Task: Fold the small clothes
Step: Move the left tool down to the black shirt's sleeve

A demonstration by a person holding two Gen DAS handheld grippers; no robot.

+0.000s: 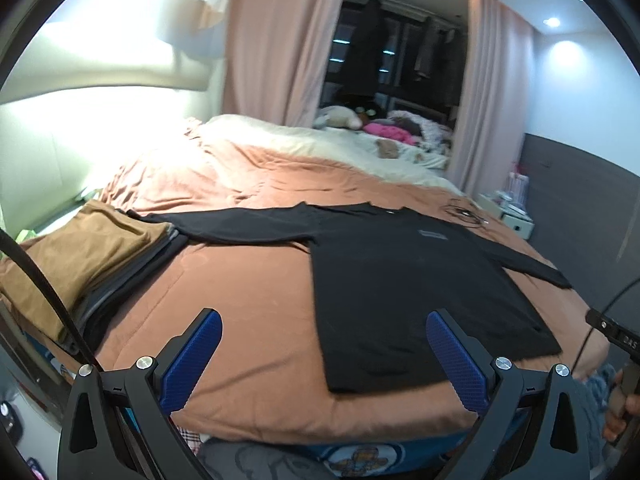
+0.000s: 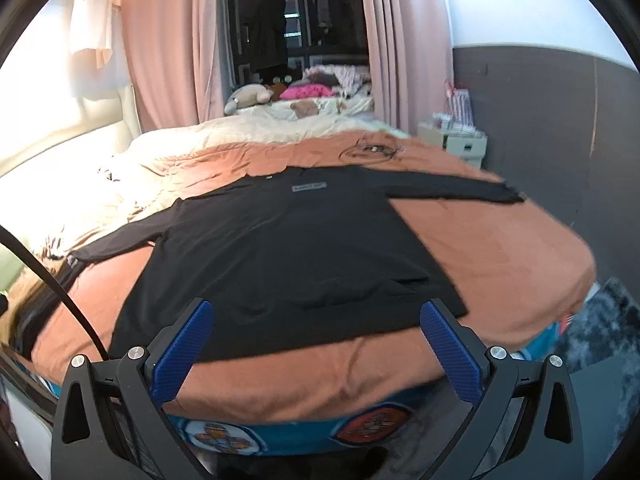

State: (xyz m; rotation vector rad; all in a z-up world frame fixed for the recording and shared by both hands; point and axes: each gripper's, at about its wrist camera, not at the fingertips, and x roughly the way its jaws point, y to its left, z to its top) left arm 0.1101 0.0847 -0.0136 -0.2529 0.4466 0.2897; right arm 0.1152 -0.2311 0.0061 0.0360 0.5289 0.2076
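A black long-sleeved shirt (image 1: 404, 276) lies spread flat on the orange bedspread (image 1: 256, 300), sleeves out to both sides, hem towards me. It also shows in the right wrist view (image 2: 280, 248). My left gripper (image 1: 324, 320) is open and empty, held above the bed's near edge, left of the hem. My right gripper (image 2: 316, 312) is open and empty, hovering over the middle of the hem. Part of the right gripper and the hand holding it show at the left wrist view's right edge (image 1: 616, 336).
A stack of folded clothes, brown on top (image 1: 80, 256), sits at the bed's left edge. A coiled cable (image 2: 370, 150) lies beyond the shirt. Stuffed toys and pink cloth (image 2: 304, 92) lie at the far end. A white box (image 2: 460, 142) stands by the grey wall.
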